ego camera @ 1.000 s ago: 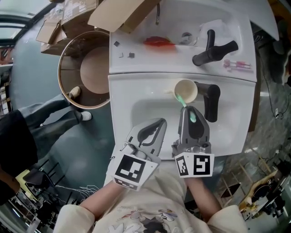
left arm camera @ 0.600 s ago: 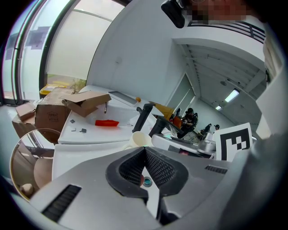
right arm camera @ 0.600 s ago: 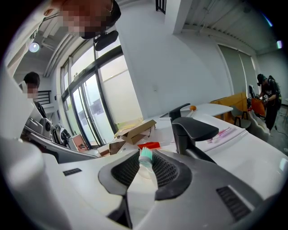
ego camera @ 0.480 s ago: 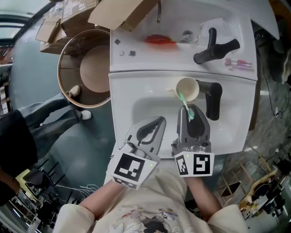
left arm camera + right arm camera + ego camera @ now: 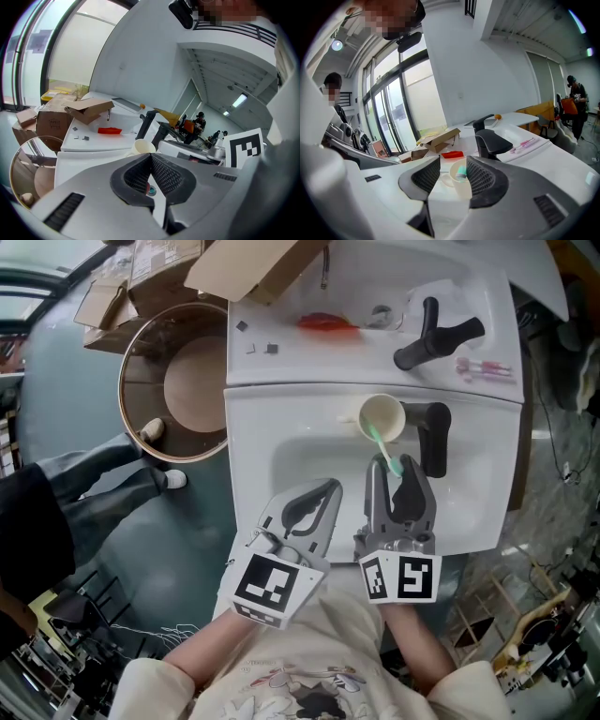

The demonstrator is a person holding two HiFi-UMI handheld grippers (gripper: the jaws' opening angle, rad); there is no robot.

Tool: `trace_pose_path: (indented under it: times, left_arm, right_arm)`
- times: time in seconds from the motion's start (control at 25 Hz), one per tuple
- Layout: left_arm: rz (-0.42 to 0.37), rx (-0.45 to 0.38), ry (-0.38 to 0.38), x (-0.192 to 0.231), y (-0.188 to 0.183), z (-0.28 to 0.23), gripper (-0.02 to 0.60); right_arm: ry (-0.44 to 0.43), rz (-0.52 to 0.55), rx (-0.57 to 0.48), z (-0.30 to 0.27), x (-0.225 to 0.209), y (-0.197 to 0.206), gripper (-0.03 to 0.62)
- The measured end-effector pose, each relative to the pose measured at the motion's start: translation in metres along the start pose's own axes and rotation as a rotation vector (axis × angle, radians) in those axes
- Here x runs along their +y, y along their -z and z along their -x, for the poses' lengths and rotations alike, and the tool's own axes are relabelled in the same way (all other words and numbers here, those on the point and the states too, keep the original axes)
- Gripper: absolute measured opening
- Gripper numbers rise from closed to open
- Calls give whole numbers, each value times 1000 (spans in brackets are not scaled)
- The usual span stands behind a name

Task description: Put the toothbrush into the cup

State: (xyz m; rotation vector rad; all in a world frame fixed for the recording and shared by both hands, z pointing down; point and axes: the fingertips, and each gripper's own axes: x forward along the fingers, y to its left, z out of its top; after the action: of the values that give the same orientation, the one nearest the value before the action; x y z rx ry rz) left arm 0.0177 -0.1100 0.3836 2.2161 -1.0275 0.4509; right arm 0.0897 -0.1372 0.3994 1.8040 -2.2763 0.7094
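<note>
A cream cup (image 5: 382, 418) stands at the far rim of the white sink basin (image 5: 305, 460). The green toothbrush (image 5: 385, 450) leans out of the cup, its near end reaching back between the jaws of my right gripper (image 5: 394, 471). Those jaws have just been opening and now stand open, with the pads off the brush. In the right gripper view the teal brush end (image 5: 461, 172) shows in front of the cup (image 5: 458, 183), between the spread jaws of the right gripper (image 5: 453, 162). My left gripper (image 5: 328, 491) hovers over the basin's left side, shut and empty; in its own view the left gripper (image 5: 151, 157) points at the cup (image 5: 143, 146).
A black faucet (image 5: 429, 442) stands just right of the cup, with a black lever (image 5: 436, 334) behind it. On the counter lie a red item (image 5: 328, 324) and a pink toothbrush (image 5: 485, 368). A cardboard box (image 5: 253, 268) and a round bin (image 5: 173, 381) are at the left.
The right gripper's jaws have spread apart and let go of the green toothbrush, which now leans in the cup. Neither hand has shifted noticeably.
</note>
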Motion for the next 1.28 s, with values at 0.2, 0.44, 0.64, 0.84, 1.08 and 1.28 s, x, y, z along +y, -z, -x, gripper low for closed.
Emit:
trace_pose_path:
  times: [0.2,0.44,0.64,0.84,1.08,1.28]
  left_arm:
    - [-8,-4,-1,-6,3,7,14]
    - [-17,-19,0,-13,2,16,14]
    - [-25,-36,-2,-20,2,25,14]
    - [-32,-50,-6,-26,2,35,14]
    - [-32,-73,-17,-34,3,48,14]
    - [-37,-97,-48,-38,4,64,14]
  right_arm:
    - [-1,3,-12,11,3,-3,166]
    - [-8,12,-25,24,7,-6,166]
    - [-8,20,-43,35,8,-11,166]
    - [-5,19,-67,48,12,-19,166]
    - [-28,31,-89,64,20,-28,166]
    - [-64,19,-111,78,34,-36,165]
